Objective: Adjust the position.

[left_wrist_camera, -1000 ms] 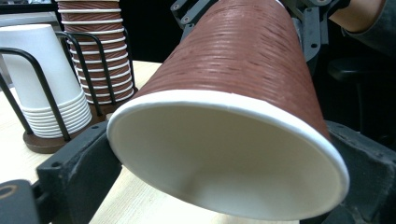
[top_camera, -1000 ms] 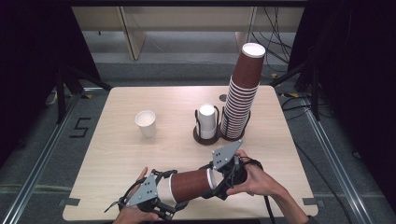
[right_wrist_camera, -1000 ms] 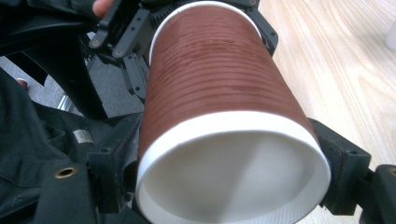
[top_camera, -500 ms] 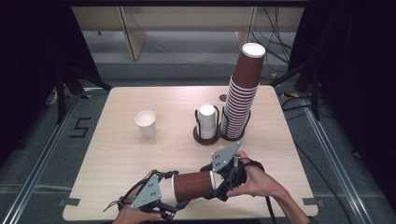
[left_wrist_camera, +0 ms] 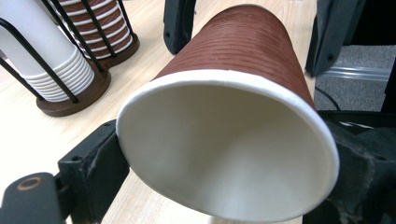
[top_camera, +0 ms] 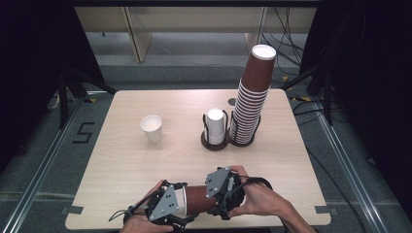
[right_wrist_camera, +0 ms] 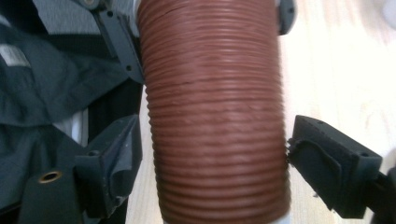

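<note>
The left hand-held gripper pinches the rim end of a brown cup lying sideways just above the near edge of the desk, jaws narrowed onto the rim; the right hand-held gripper brackets the base end, one jaw touching the ribbed wall, the other with a sliver of gap, so its hold is light at best. Judgement: if nested cups are being parted, pull straight along the cup's axis with modest squeeze, since the thin wall will crush. Beyond stand a white cup and two racks of stacked cups.
</note>
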Available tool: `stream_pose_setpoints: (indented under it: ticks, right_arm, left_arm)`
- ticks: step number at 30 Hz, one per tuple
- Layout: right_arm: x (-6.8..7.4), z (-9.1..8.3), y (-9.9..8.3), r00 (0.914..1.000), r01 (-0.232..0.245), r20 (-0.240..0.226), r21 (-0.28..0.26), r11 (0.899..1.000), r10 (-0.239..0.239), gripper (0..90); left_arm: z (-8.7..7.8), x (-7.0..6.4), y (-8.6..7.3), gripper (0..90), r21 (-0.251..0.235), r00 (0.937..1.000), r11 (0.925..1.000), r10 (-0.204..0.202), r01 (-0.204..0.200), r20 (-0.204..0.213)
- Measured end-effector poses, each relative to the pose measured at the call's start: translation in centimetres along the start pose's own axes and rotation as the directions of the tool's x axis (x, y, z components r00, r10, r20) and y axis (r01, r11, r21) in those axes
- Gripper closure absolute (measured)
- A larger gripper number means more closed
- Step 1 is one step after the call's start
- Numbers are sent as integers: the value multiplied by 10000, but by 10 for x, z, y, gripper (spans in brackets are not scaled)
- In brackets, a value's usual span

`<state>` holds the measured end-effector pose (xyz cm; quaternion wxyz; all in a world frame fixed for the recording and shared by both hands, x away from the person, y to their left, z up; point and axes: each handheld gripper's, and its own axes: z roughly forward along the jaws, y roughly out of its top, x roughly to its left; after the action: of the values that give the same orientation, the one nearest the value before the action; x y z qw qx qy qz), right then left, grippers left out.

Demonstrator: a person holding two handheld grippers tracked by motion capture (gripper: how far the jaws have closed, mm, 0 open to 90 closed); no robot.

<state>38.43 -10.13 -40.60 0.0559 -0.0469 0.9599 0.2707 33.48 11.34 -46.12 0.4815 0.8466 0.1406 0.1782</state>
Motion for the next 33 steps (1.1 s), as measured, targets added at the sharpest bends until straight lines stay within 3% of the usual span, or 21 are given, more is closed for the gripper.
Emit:
stream_pose_setpoints:
  ticks: [1, 4, 5, 8, 11, 14, 16, 18, 19, 20, 21, 22, 24, 25, 26, 28, 29, 31, 32, 33]
  right_arm:
    - [0, 1, 1, 9998, 197, 93, 139, 9997, -198, 180]
    - [2, 6, 2, 9998, 126, 152, 458, 9989, -133, 178]
    - [0, 9, 3, 9991, 426, 71, 352, 9985, -428, 175]
    - [-1, 13, 3, 9984, 564, 40, 377, 9977, -566, 168]
    - [-1, 18, 0, 9999, 145, -75, 479, 9987, -142, 172]
    - [-2, 22, -1, 9988, 396, -296, 398, 9984, -385, 219]
    - [-5, 23, -3, 9970, 604, -495, 128, 9981, -597, 218]
    - [-7, 20, -6, 9978, 311, -579, -332, 9990, -329, 214]
    - [-9, 18, -8, 9970, 211, -733, -576, 9981, -253, 215]
    - [-9, 16, -11, 9966, -285, -791, -563, 9980, 240, 216]
    - [-13, 14, -14, 9960, 39, -884, -1130, 9936, -140, 216]
    - [-15, 13, -17, 9951, -100, -985, -1316, 9913, -30, 216]
    - [-18, 11, -22, 9942, -270, -1072, -1752, 9842, 82, 216]
    - [-18, 10, -24, 9927, -487, -1174, -1943, 9797, 261, 216]
    - [-18, 9, -25, 9899, -681, -1359, -2095, 9754, 399, 216]
    - [-20, 9, -27, 9890, -797, -1399, -2378, 9680, 471, 216]
    - [-20, 8, -27, 9882, -876, -1437, -2496, 9644, 526, 216]
    - [-22, 6, -28, 9859, -1073, -1542, -2820, 9534, 653, 216]
    - [-23, 6, -28, 9855, -1124, -1556, -2989, 9476, 678, 216]
    - [-24, 5, -29, 9848, -1202, -1573, -3072, 9440, 742, 215]
  left_arm:
    - [0, 0, 0, 105, 34, 10000, 10000, 20, -20, 19]
    - [0, 0, 1, 105, 105, 10000, 9999, 36, -36, 55]
    - [-1, 0, 1, 105, 107, 10000, 9999, 88, -89, 41]
    - [-2, 0, 2, 105, 138, 10000, 9999, 63, -64, 66]
    - [-2, -1, 3, 105, 142, 9999, 9999, 58, -59, 121]
    - [-2, 0, 2, 100, 137, 9993, 9999, 93, -98, 373]
    - [-2, 2, 0, 77, -244, 9988, 9991, -333, 342, 371]
    - [-2, 5, -3, 52, -811, 9944, 9920, -924, 964, 516]
    - [-3, 6, -3, 54, -959, 9940, 9901, -987, 1029, 477]
    - [-4, 8, -4, 54, -1317, 9911, 9831, -1210, 1273, 548]
    - [-4, 8, -5, 52, -1542, 9872, 9759, -1466, 1546, 622]
    - [-3, 9, -6, 51, -1897, 9818, 9641, -1746, 1859, 749]
    - [-2, 10, -8, 53, -2213, 9727, 9479, -2141, 2291, 900]
    - [-2, 11, -8, 53, -2325, 9708, 9433, -2207, 2370, 940]
    - [-2, 11, -9, 52, -2479, 9646, 9329, -2433, 2613, 1013]
    - [-3, 13, -10, 51, -2629, 9602, 9239, -2597, 2780, 1030]
    - [-4, 13, -10, 51, -2886, 9552, 9107, -2756, 2954, 1081]
    - [-3, 14, -12, 48, -3279, 9374, 8784, -3189, 3478, 1400]
    - [-2, 14, -12, 49, -3506, 9330, 8646, -3291, 3598, 1458]
    - [-3, 14, -12, 49, -3504, 9297, 8611, -3415, 3683, 1379]
